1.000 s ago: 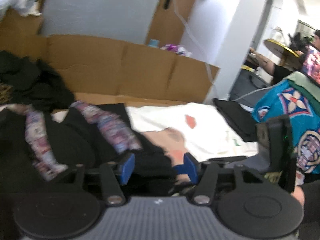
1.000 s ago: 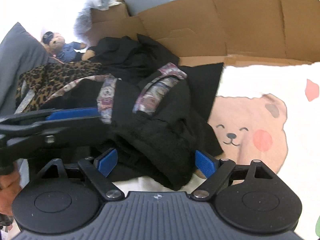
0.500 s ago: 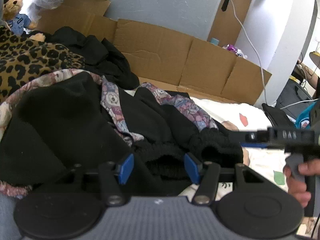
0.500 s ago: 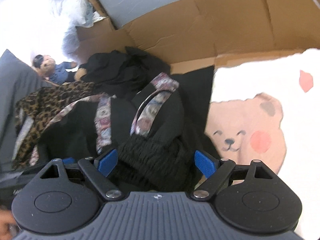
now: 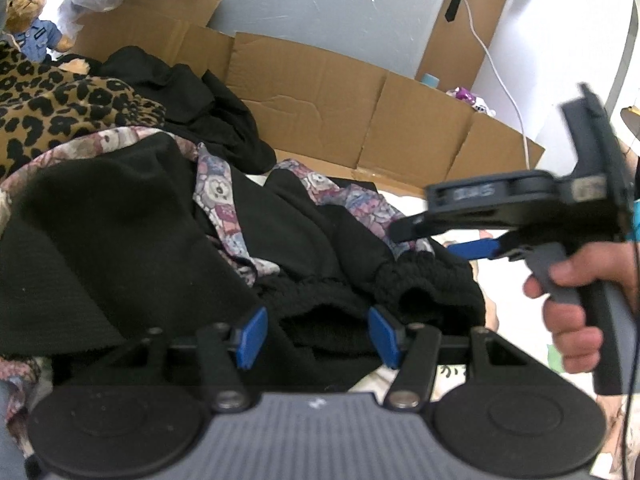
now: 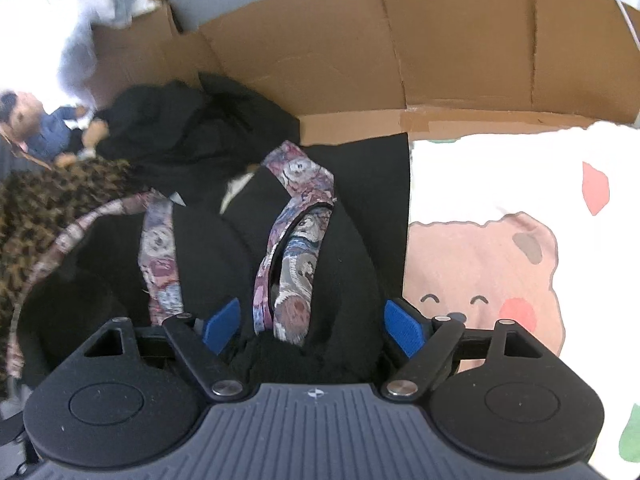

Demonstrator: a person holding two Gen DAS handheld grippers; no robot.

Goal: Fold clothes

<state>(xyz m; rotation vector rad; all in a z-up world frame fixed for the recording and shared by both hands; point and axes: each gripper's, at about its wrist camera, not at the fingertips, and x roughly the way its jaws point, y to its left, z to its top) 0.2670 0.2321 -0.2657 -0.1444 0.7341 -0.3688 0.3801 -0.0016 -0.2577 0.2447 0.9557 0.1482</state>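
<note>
A black garment (image 5: 120, 240) with patterned floral trim and a ribbed hem lies crumpled on the bed. My left gripper (image 5: 318, 336) is open, its blue pads on either side of the ribbed hem just in front of it. In the right wrist view the same garment (image 6: 352, 200) fills the middle, and my right gripper (image 6: 312, 328) is open with the black cloth and a trim strip (image 6: 296, 264) between its wide-spread pads. From the left wrist view, the right gripper (image 5: 424, 240) reaches in from the right, held by a hand (image 5: 576, 304), over the garment's right end.
A leopard-print garment (image 5: 60, 108) and another black garment (image 5: 192, 92) are piled behind at the left, with a teddy bear (image 5: 32, 12) beyond. A cardboard wall (image 6: 440, 40) runs along the back. A white sheet (image 6: 500, 184) with a bear print lies to the right.
The left view swung left onto the black garment and closed in on its hem. The right gripper moved forward until the cloth sits between its pads. Both stayed open.
</note>
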